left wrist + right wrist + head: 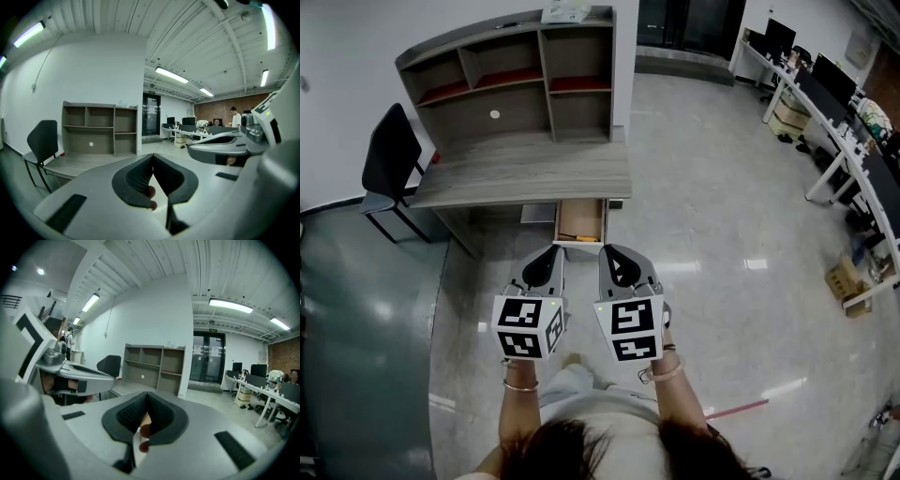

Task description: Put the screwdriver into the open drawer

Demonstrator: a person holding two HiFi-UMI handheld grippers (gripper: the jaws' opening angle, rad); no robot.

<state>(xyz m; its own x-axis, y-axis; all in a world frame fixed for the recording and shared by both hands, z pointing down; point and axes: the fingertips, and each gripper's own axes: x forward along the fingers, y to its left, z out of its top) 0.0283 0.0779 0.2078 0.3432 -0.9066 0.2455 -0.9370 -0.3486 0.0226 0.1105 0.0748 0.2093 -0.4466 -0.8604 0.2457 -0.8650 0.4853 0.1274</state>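
Polished grey floor underfoot, and nearest us the grey left gripper (549, 257) and grey right gripper (616, 255) hang side by side short of the grey wooden desk (525, 173), both pinched closed on nothing. Under the desk's front edge, the open light-wood drawer (603, 221) seems to hold the orange-and-black screwdriver (581, 238) already, so I'd call the placing done, with only backing away left. Only the head view shows that drawer, while the gripper views look over the desk and confirm the jaws meeting.

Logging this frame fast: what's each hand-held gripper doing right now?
Left hand-held gripper: closed, holding nothing.
Right hand-held gripper: closed, holding nothing.
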